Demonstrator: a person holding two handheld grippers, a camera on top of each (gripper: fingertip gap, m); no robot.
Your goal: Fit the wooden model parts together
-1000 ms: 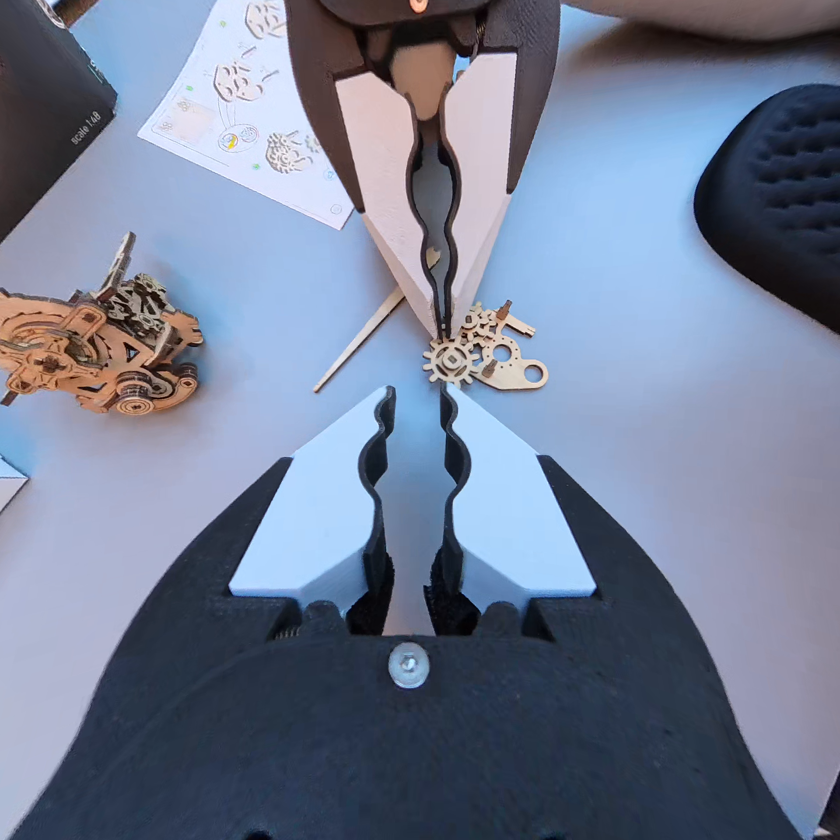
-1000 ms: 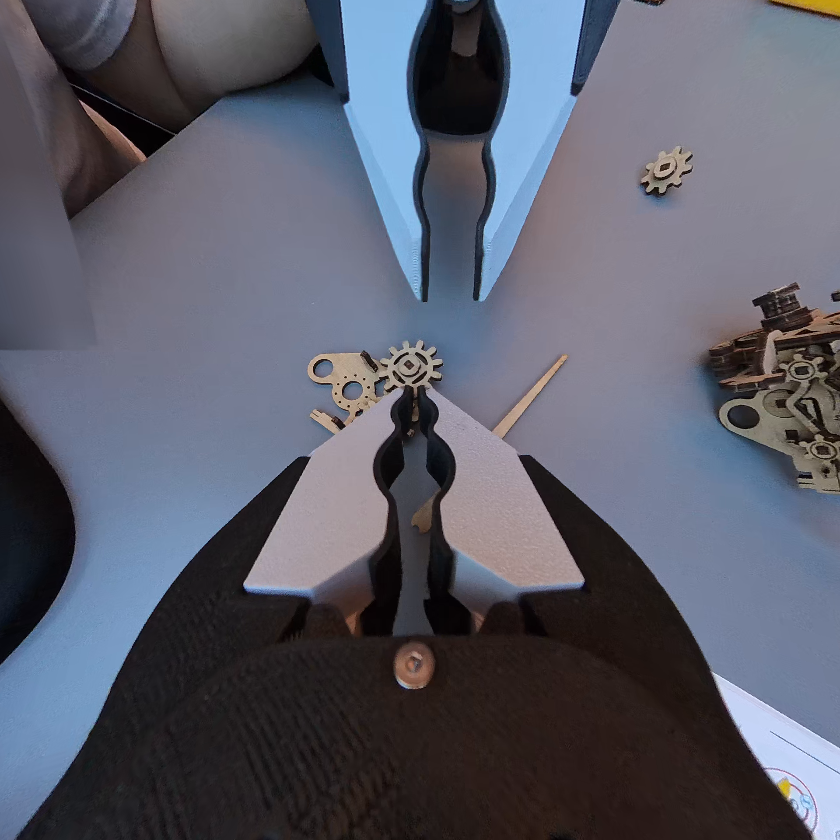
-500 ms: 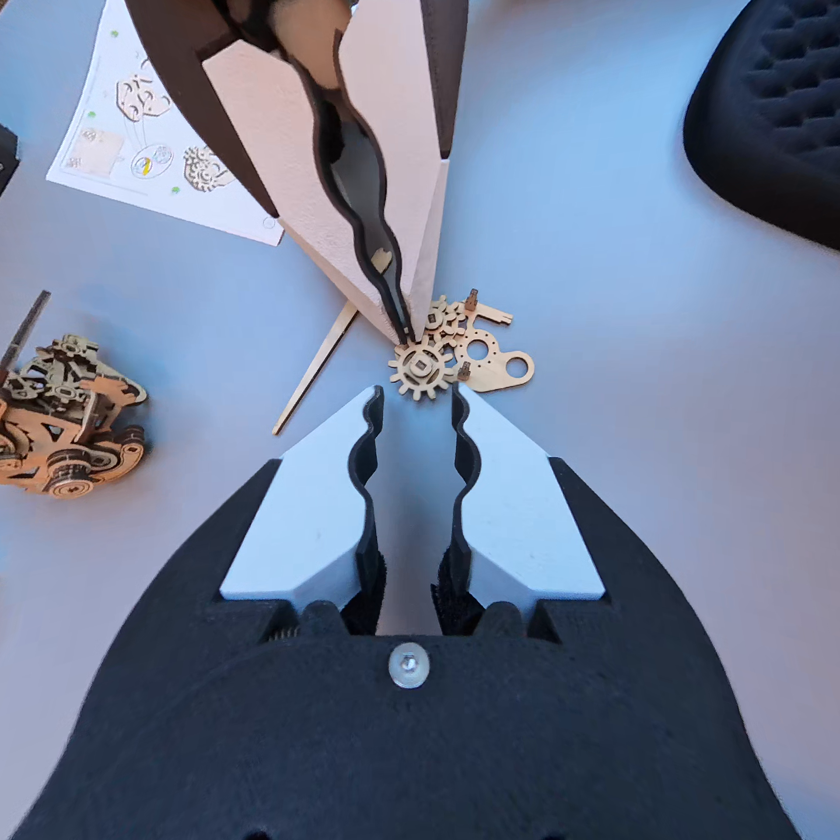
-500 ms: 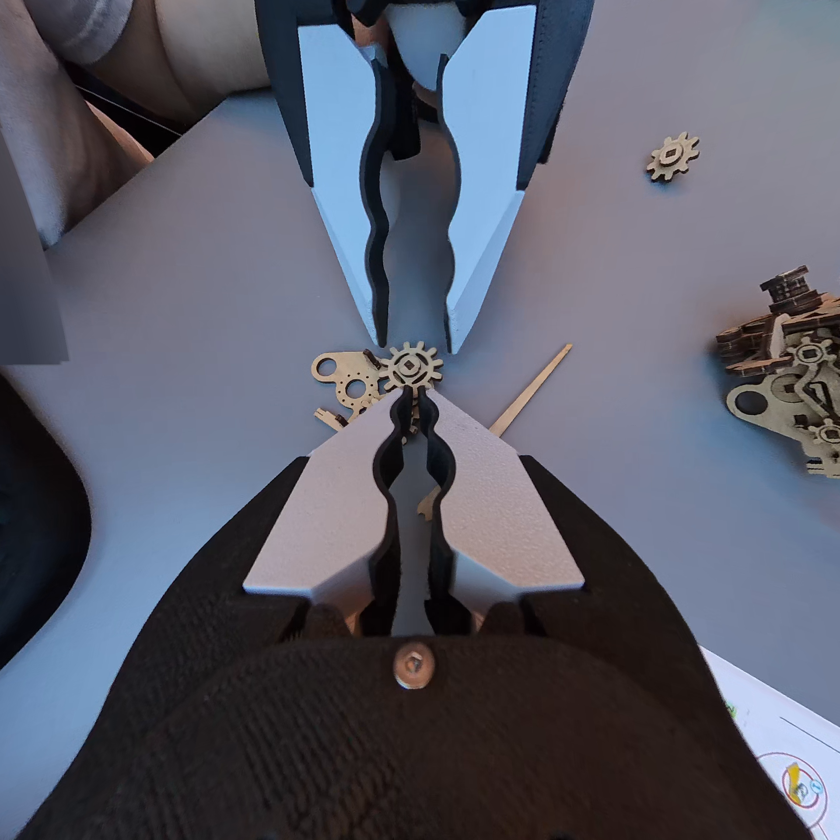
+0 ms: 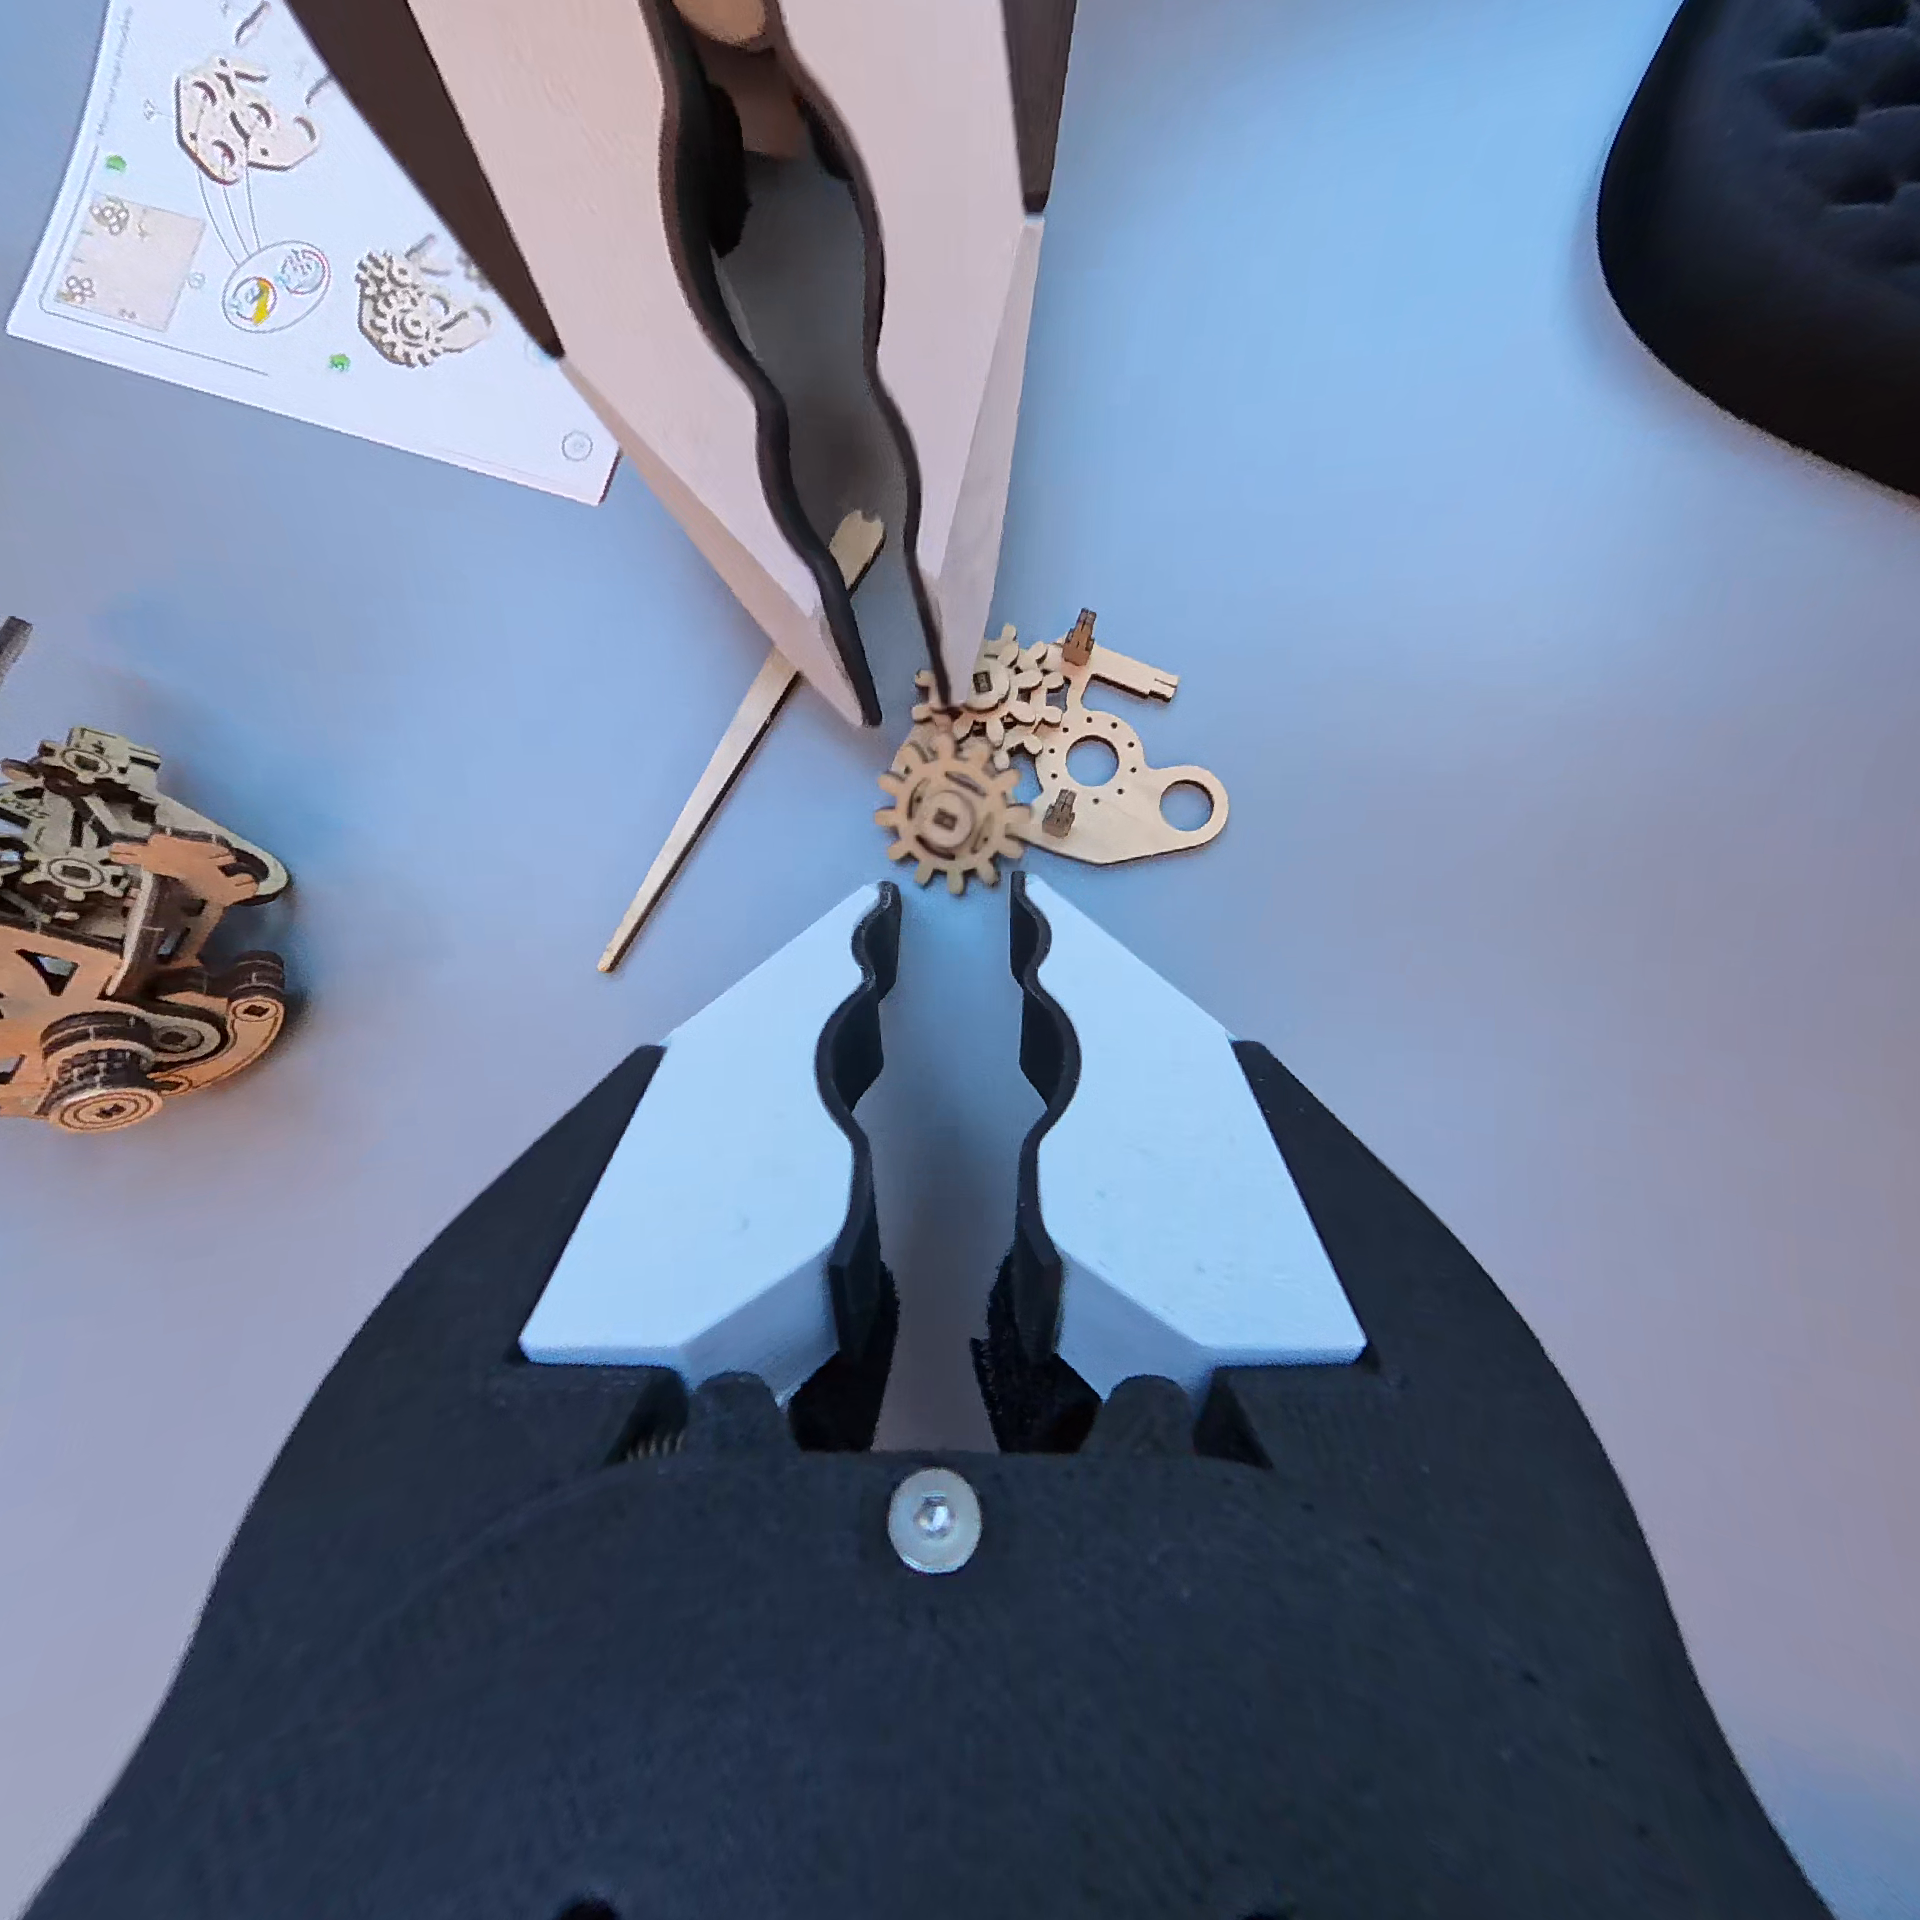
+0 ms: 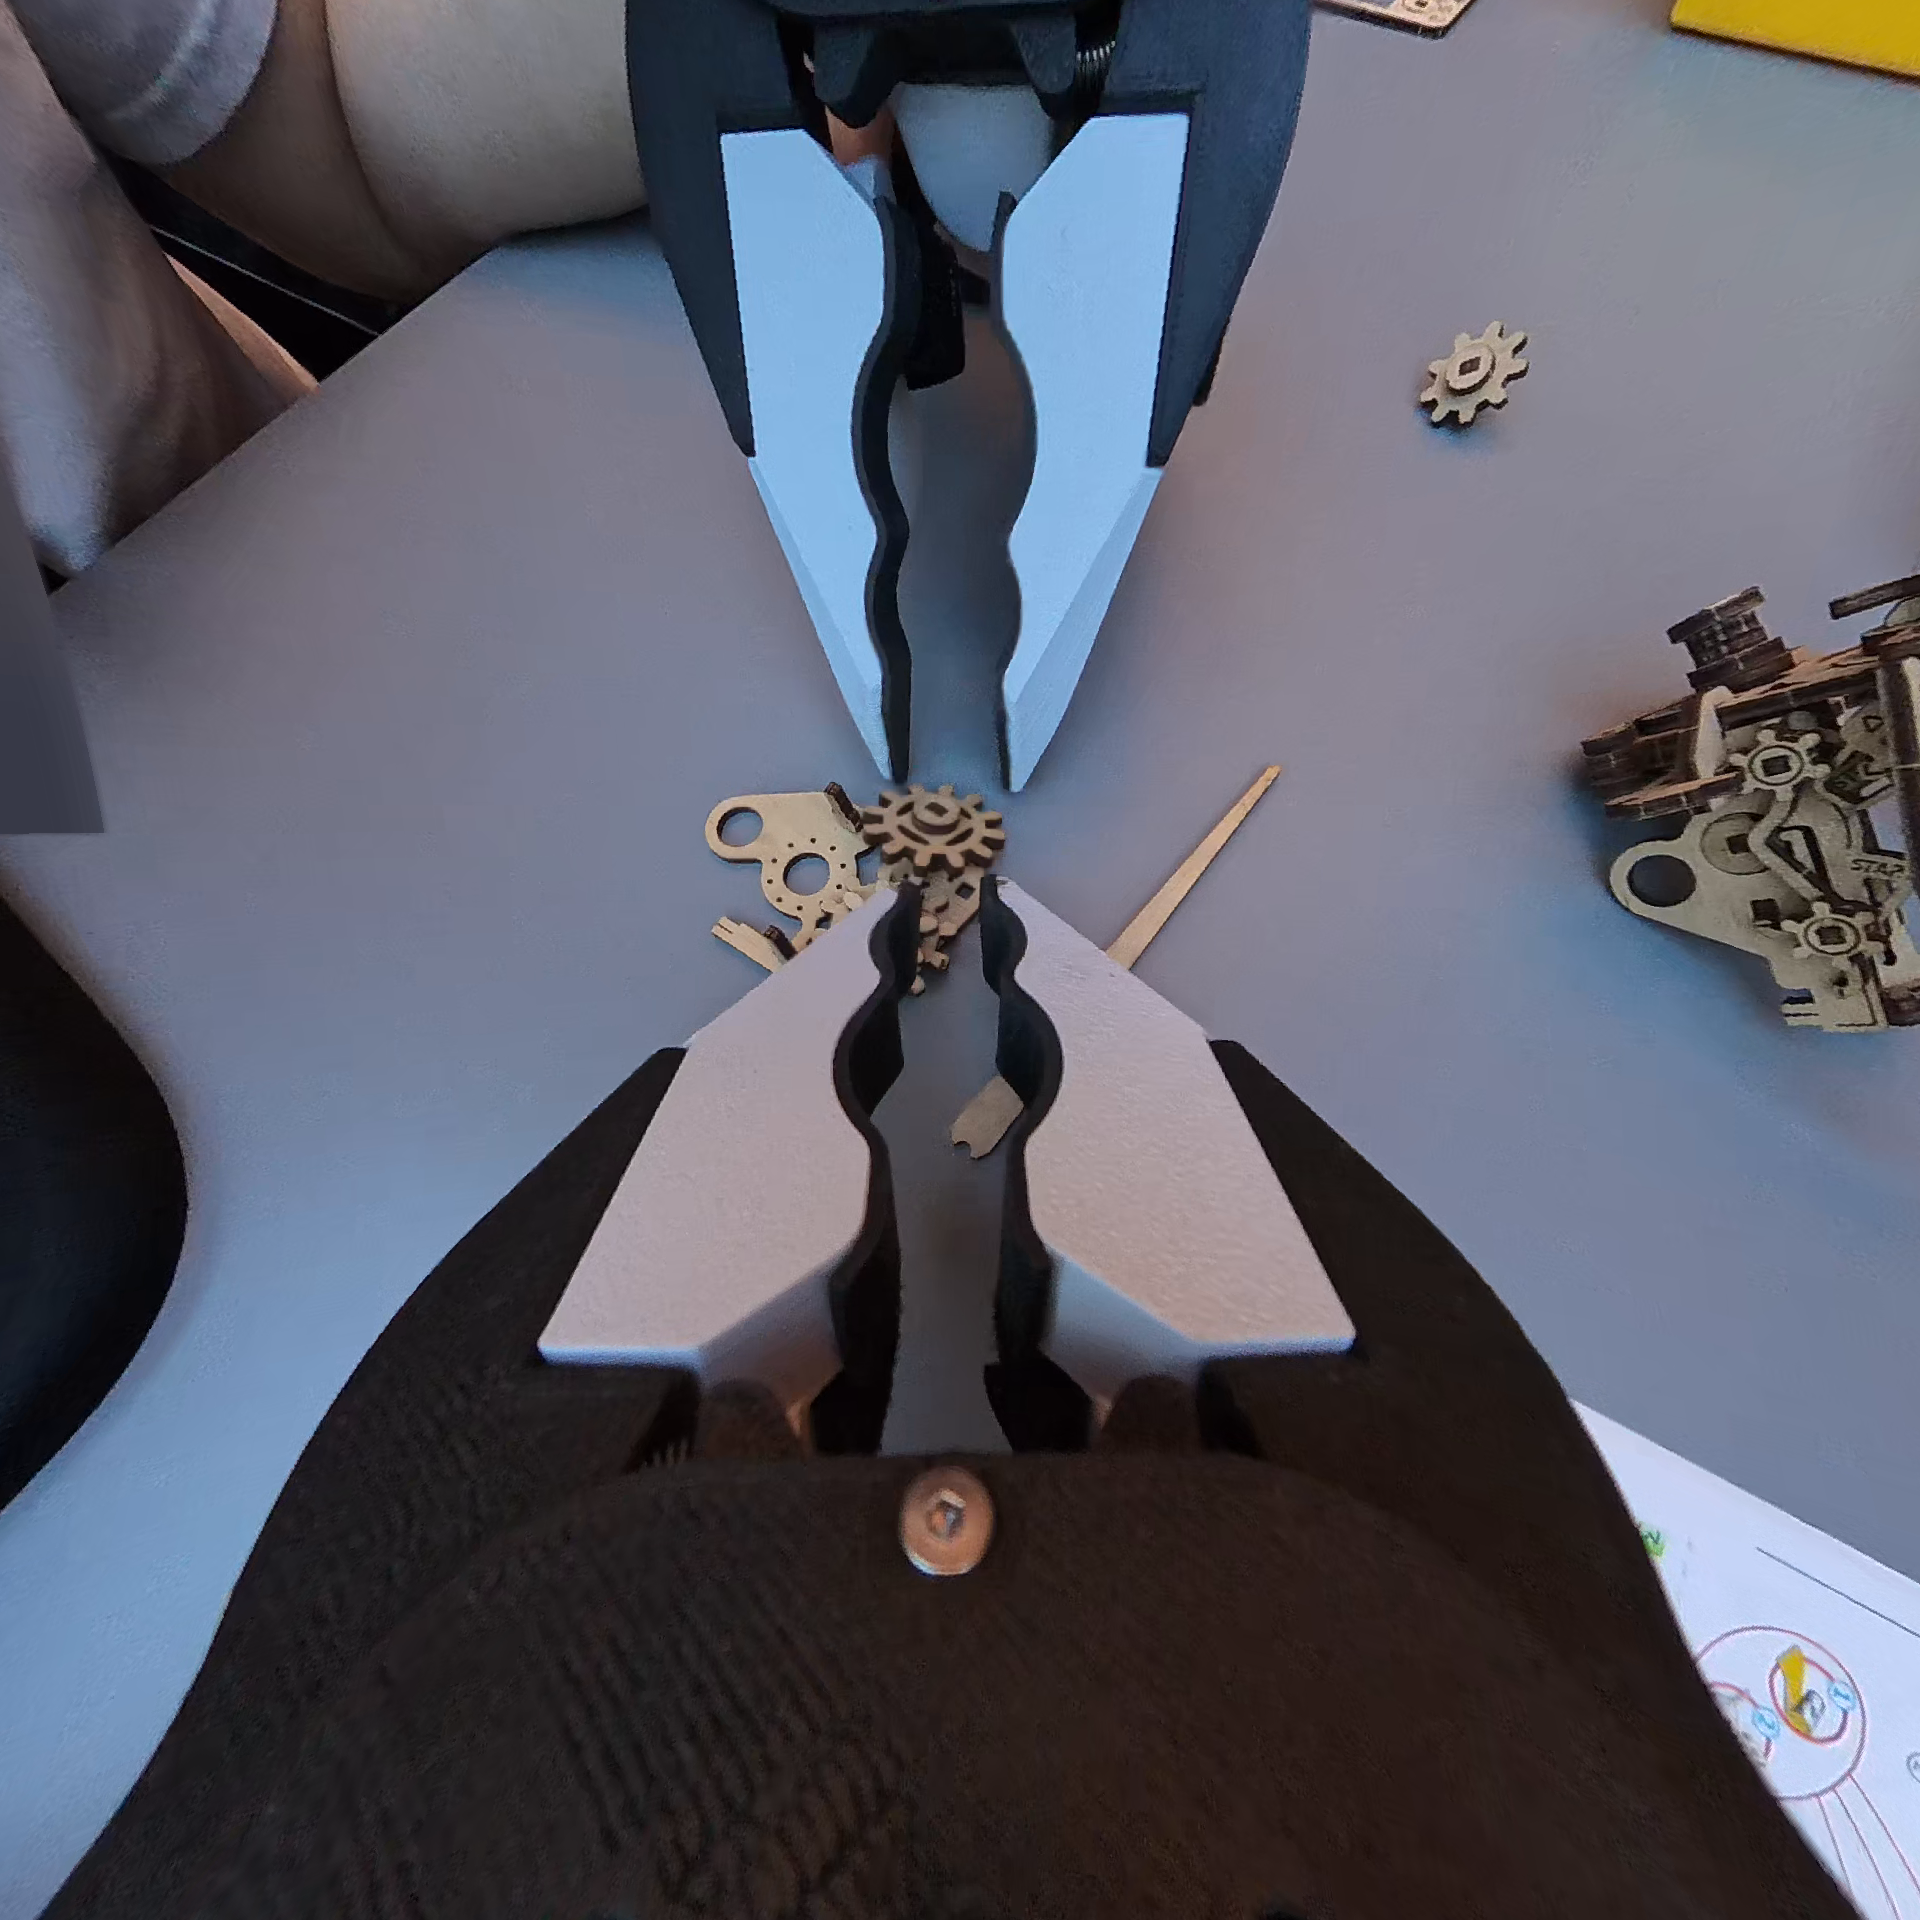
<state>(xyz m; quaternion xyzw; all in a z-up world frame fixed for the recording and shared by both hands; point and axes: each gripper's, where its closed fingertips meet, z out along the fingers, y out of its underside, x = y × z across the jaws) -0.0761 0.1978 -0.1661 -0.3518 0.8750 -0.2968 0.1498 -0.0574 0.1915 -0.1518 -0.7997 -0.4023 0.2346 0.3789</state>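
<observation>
Grey tabletop (image 5: 1455, 727) filled both views, with the wooden parts at its middle. A large toothed gear (image 5: 948, 812) sat on a flat plate with round holes (image 5: 1127, 800), beside smaller gears (image 5: 1013, 691) on the same plate. The left gripper (image 5: 951, 899) had its jaws spread, its tips just short of the large gear and not touching it. The right gripper (image 6: 940, 899) faced it from the far side, jaws parted by a narrow gap and holding nothing, its tips over the small gears; whether they touched could not be told. A thin tapered wooden stick (image 5: 707, 805) lay partly under that gripper. A part-built wooden model (image 5: 114, 935) stood well apart, a loose small gear (image 6: 1473, 374) lay alone, and an instruction sheet (image 5: 260, 239) rested near the table's edge.
</observation>
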